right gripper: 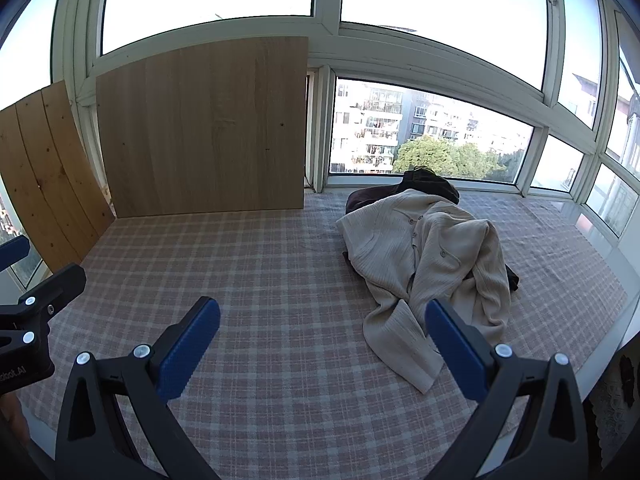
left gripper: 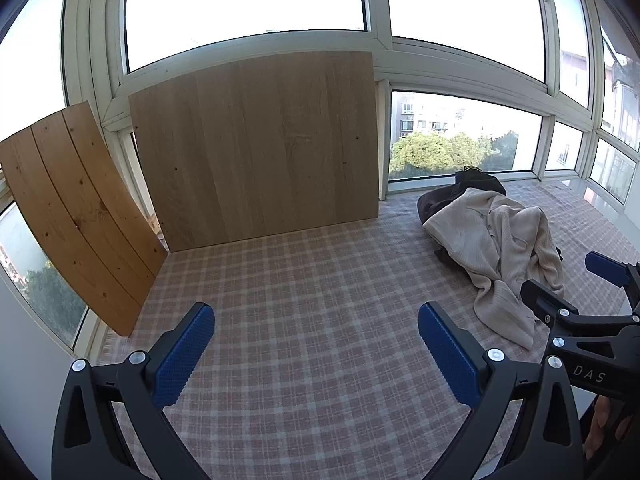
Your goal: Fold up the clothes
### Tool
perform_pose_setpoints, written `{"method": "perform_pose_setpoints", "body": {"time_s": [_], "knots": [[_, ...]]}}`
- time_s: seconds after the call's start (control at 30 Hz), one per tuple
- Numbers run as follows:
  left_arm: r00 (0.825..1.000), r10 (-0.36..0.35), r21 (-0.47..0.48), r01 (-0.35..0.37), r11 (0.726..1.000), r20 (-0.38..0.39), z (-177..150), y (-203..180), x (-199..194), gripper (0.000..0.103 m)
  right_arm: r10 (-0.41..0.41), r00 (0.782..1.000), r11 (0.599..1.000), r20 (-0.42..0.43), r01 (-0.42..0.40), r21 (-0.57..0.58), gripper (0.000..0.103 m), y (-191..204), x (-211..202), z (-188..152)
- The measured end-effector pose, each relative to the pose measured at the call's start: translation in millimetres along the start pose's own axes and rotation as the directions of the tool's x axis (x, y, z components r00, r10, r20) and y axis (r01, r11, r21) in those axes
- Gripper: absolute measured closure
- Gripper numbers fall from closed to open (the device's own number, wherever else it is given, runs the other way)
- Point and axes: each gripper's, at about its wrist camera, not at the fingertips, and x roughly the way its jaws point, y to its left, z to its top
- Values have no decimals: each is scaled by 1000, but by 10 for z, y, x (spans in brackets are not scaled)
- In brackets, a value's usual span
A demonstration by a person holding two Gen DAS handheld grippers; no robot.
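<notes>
Ribbed knit cream cardigan (right gripper: 428, 256) – soft, matt; dark cloth garment (right gripper: 424, 186) under it. Woven plaid cloth (left gripper: 304, 304), matt and slightly coarse. Pale wood-grain board (left gripper: 256, 148), smooth; knotty pine planks (left gripper: 76, 208), faintly sheened. Textured blue pads (left gripper: 182, 360) – black matt plastic fingers, shiny metal screws.

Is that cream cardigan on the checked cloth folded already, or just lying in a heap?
Just a heap. The cream cardigan lies crumpled over dark clothes, one sleeve trailing loose.

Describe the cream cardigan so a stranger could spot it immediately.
Start at the plaid-covered surface below the windows; the clothes heap lies on its right side. The cream cardigan sprawls on top: ribbed, buttoned, one sleeve trailing toward the camera, while the dark garment underneath barely shows.
</notes>
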Motion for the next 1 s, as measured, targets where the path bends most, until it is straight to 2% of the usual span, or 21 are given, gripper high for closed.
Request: {"method": "perform_pose_setpoints", "body": {"time_s": [0.17,0.37,0.5,1.0], "knots": [[1000,13,18,-13,1000,13,59,-23,8,0,-2,1000,1000,-2,2,-3,0,11,-6,20],[1000,15,11,-15,1000,23,-82,14,39,0,5,1000,1000,-3,-5,7,0,21,48,31],[1000,17,-1,-17,1000,2,10,67,114,0,6,1000,1000,-3,-6,9,0,32,68,33],[1000,22,9,-22,1000,1,55,99,146,0,11,1000,1000,-10,-11,18,0,23,131,65]]}}
